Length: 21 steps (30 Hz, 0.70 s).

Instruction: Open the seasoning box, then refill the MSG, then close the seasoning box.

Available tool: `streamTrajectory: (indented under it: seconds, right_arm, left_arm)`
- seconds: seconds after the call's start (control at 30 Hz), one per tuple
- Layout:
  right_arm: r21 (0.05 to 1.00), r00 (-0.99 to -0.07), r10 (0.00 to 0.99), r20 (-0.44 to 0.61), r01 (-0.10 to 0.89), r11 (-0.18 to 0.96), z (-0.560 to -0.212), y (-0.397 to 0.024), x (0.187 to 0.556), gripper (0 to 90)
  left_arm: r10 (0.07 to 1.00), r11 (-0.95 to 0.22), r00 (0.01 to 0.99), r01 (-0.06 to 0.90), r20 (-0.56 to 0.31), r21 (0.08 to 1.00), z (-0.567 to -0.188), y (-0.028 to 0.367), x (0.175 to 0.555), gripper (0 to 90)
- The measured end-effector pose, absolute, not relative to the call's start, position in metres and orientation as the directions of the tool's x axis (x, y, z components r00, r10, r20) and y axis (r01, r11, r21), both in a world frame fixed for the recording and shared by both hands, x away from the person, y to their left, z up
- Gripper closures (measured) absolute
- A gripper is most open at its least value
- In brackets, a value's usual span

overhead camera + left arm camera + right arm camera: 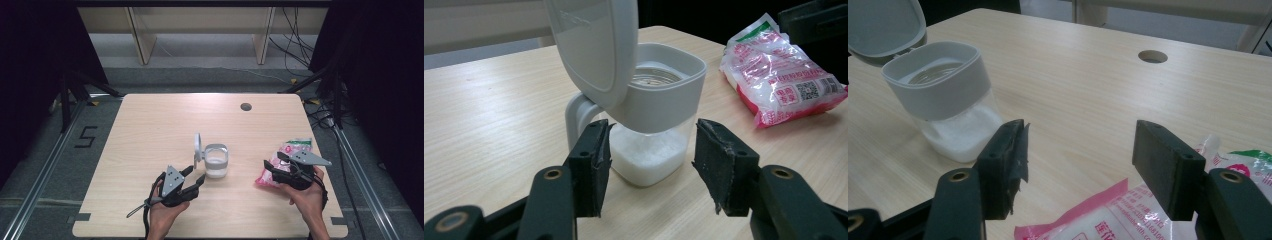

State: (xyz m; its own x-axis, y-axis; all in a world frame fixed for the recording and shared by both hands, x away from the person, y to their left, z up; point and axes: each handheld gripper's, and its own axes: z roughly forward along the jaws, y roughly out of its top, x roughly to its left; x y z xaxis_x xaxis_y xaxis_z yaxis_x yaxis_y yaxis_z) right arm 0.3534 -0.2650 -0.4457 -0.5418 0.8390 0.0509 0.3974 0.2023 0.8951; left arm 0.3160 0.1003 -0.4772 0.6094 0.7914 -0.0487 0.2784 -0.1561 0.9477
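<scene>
The work in hand looks like refilling the container (217,162) from the pink bag (285,161), and the step now is getting a sound hold on each; the container stands near the middle of the counter (150,130), its grey collar above a clear body with white granules in the bottom, its hinged lid (198,146) flipped up on the side toward the left; the bag lies flat well to the right of it, sealed as far as can be told. The left gripper (200,176) sits just beside the container with its jaws parted and nothing pressed between them; in the left gripper view the clear body stands just ahead of the gap, so the pads (596,150) should go forward and close on the clear wall below the collar, not on the lid or its hinge, and squarely enough that the container cannot twist. The right gripper (270,166) hovers over the near end of the bag, jaws likewise apart and empty; it would do best to come down on the flat pink edge (1083,215) seen below its jaws, pinching the seam rather than the bulging middle, since the loose contents will shift and sag once lifted; keep the bag's mouth away from the upright lid when it is brought across.
</scene>
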Motion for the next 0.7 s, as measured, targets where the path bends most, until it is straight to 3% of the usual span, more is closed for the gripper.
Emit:
streamTrajectory:
  seconds: [0.7]
  right_arm:
    - [0.883, -0.58, 0.814, 0.04, 0.401, 0.242, -0.455, -0.254, 0.341, 38.6]
  left_arm:
    - [0.83, -0.129, 0.555, 0.279, -0.05, 0.952, -0.47, 0.122, 0.33, 51.0]
